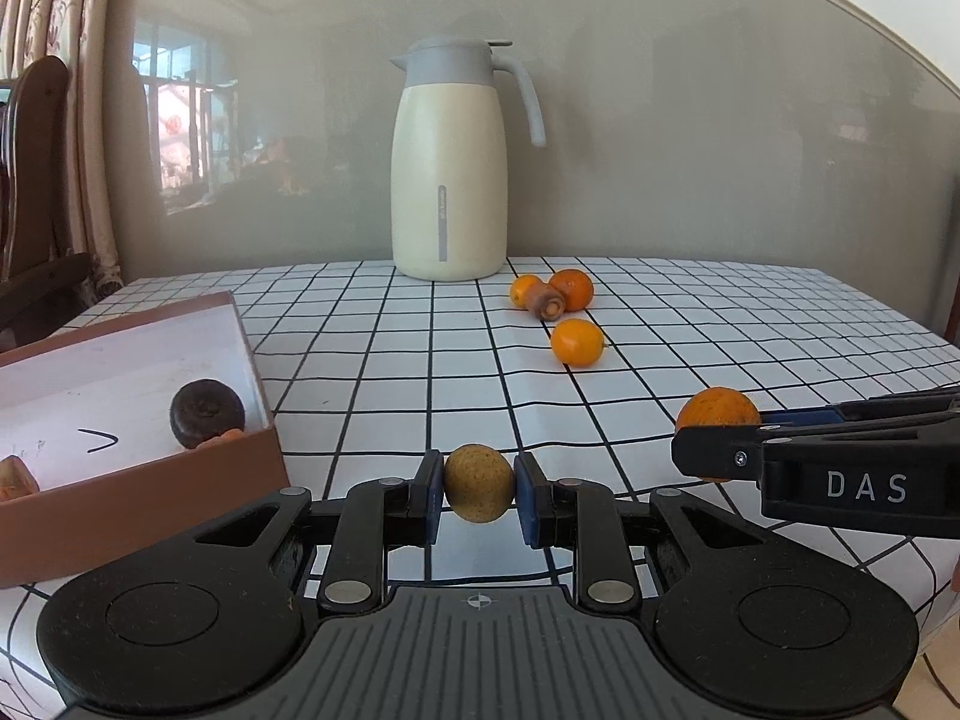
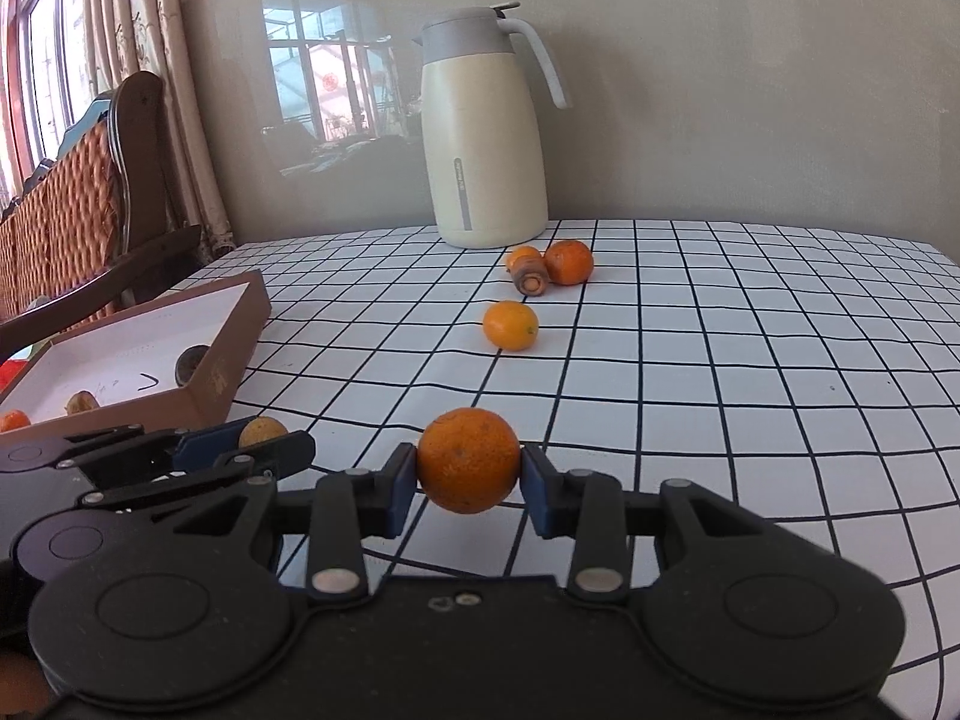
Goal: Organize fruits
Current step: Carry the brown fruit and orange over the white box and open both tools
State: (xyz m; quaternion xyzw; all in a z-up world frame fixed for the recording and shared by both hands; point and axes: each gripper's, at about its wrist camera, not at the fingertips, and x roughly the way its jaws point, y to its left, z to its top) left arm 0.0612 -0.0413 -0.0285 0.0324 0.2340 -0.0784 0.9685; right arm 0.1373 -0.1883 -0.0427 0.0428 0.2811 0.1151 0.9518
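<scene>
Left jaws pinching one yellowish fruit [image 1: 478,483], right jaws pinching one orange [image 2: 468,459], three oranges [image 2: 510,325] loose

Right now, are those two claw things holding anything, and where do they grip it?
Yes. The left gripper pinches a yellowish-brown fruit by its two sides. The right gripper pinches an orange the same way, across its middle.

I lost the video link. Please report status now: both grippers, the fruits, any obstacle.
Left gripper shut on yellowish fruit. Right gripper shut on orange. Box left of both, path open. Three fruits loose near jug.
</scene>
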